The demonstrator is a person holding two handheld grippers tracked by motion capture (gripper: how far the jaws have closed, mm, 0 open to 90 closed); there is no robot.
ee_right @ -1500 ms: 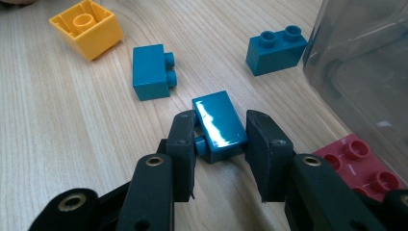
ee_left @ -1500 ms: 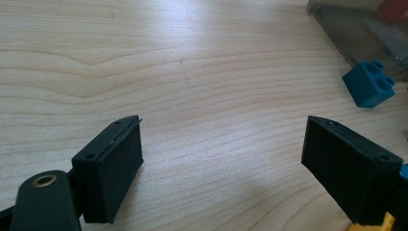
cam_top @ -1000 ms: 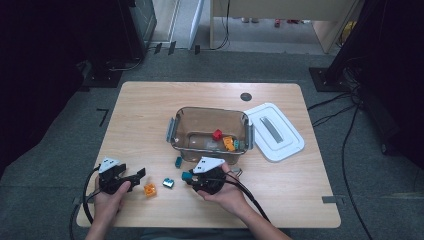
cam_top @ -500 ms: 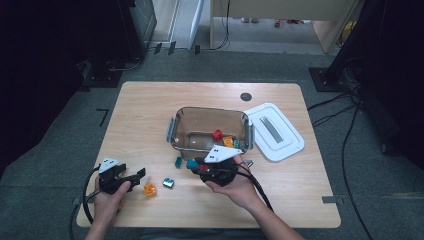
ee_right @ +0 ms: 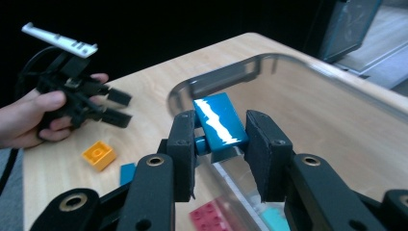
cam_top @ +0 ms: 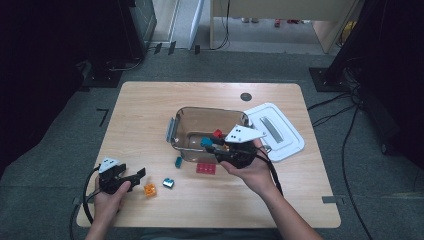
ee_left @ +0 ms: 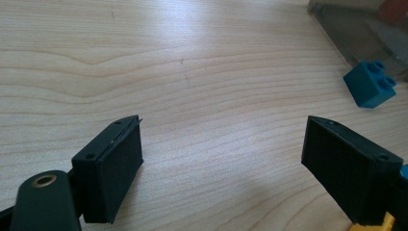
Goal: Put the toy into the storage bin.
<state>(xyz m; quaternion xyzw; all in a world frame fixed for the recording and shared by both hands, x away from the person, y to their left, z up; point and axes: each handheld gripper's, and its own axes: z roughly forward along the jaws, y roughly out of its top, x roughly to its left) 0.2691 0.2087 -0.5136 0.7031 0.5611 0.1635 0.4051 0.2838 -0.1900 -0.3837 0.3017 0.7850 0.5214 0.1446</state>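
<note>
Teal brick point(ee_right: 220, 126) is sitting clamped in the right tongs point(ee_right: 219, 144), which are hanging just over the near rim of the clear container point(cam_top: 182, 117) in the middle of the counter point(cam_top: 145, 107). By my reading the sorting is partway along: a red brick point(cam_top: 218, 133) is already lying inside, while a flat red piece point(cam_top: 206, 168), a small teal brick point(cam_top: 178, 162), a blue-grey one point(cam_top: 168, 183) and an orange brick point(cam_top: 149, 189) are waiting outside toward the near edge. The white lid point(cam_top: 280, 131) is resting off to the container's right. The left tongs point(cam_top: 134, 176) are standing wide apart and empty near the near-left corner, right beside the orange brick. The right gripper view is giving the firm pinch on the teal brick; the high view is giving the full spread of leftovers.
</note>
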